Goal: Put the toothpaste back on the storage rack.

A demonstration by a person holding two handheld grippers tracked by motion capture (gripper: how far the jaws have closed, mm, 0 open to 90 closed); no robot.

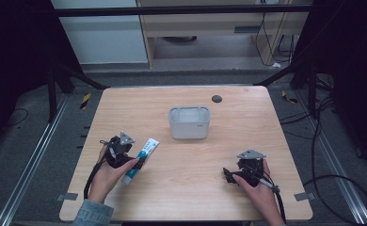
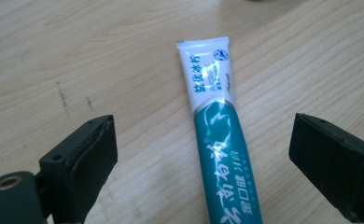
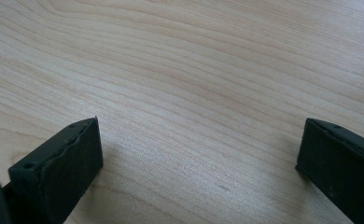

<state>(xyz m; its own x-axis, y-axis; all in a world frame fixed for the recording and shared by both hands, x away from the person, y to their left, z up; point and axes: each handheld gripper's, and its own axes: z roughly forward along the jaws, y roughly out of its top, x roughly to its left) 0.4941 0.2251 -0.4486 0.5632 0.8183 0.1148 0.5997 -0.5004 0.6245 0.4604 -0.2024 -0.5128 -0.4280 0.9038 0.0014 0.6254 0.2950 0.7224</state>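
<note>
A teal and white toothpaste tube (image 1: 140,160) lies flat on the wooden table (image 1: 181,197) at the front left, its crimped white end pointing away from the person. My left gripper (image 1: 125,157) hovers over the tube's near half. In the left gripper view the tube (image 2: 220,140) runs up between the two wide-apart jaws of that gripper (image 2: 203,154), which is open and touches nothing. At the front right my right gripper (image 1: 233,173) rests low over bare wood. Its own view shows my right gripper (image 3: 199,154) open with only tabletop between the pads.
A translucent grey-white plastic bin (image 1: 189,122) stands upright at the table's middle, beyond both grippers. A small dark round disc (image 1: 216,99) sits near the far edge. Cables (image 1: 334,179) lie on the floor to the right of the table.
</note>
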